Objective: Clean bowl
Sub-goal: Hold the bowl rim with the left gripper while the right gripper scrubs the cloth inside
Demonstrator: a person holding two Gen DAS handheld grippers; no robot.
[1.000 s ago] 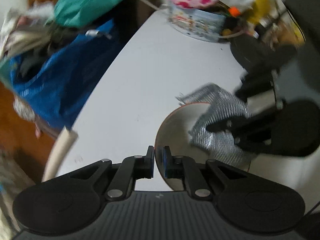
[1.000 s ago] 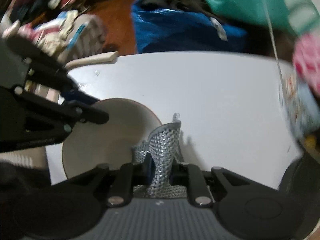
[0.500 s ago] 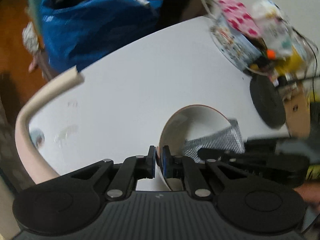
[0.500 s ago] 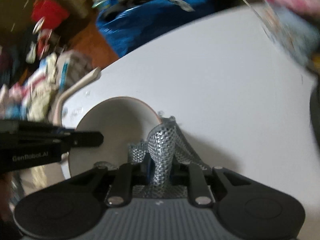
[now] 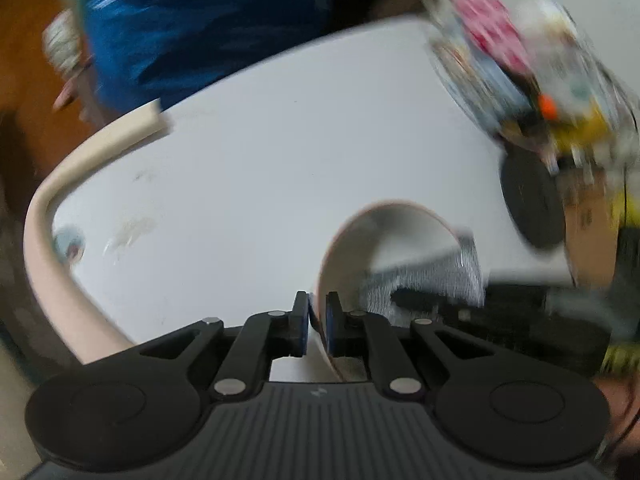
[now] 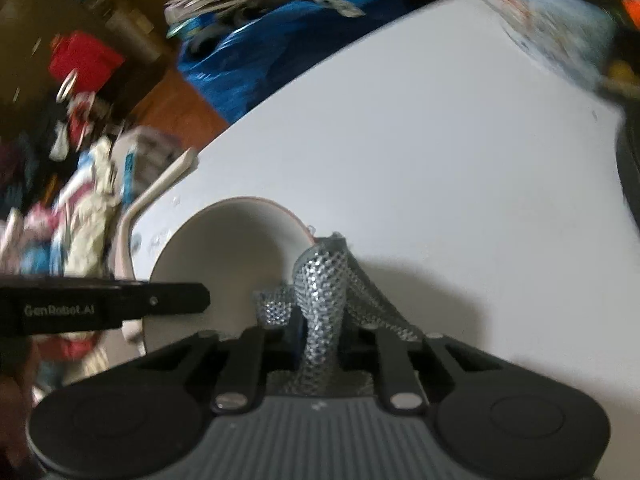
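Observation:
A pale bowl point(image 5: 384, 240) with a reddish rim is held tilted above the white table point(image 5: 280, 140). My left gripper point(image 5: 317, 320) is shut on the bowl's near rim. In the right wrist view the bowl point(image 6: 228, 248) sits left of centre, with the left gripper's finger across it. My right gripper point(image 6: 320, 336) is shut on a silver mesh scouring cloth point(image 6: 324, 280), which drapes over the bowl's right rim. The cloth point(image 5: 440, 276) shows blurred inside the bowl in the left wrist view.
A blue bag point(image 5: 192, 36) lies beyond the table's far edge. A patterned tin point(image 5: 480, 68) with clutter and a black disc point(image 5: 532, 204) stand at the right. A beige foam strip point(image 5: 96, 148) runs along the table's left edge. Clutter covers the floor point(image 6: 80, 184).
The bowl has been tipped more upright in my left gripper. The cloth in my right gripper has slid along the bowl's right rim. Both views have swung.

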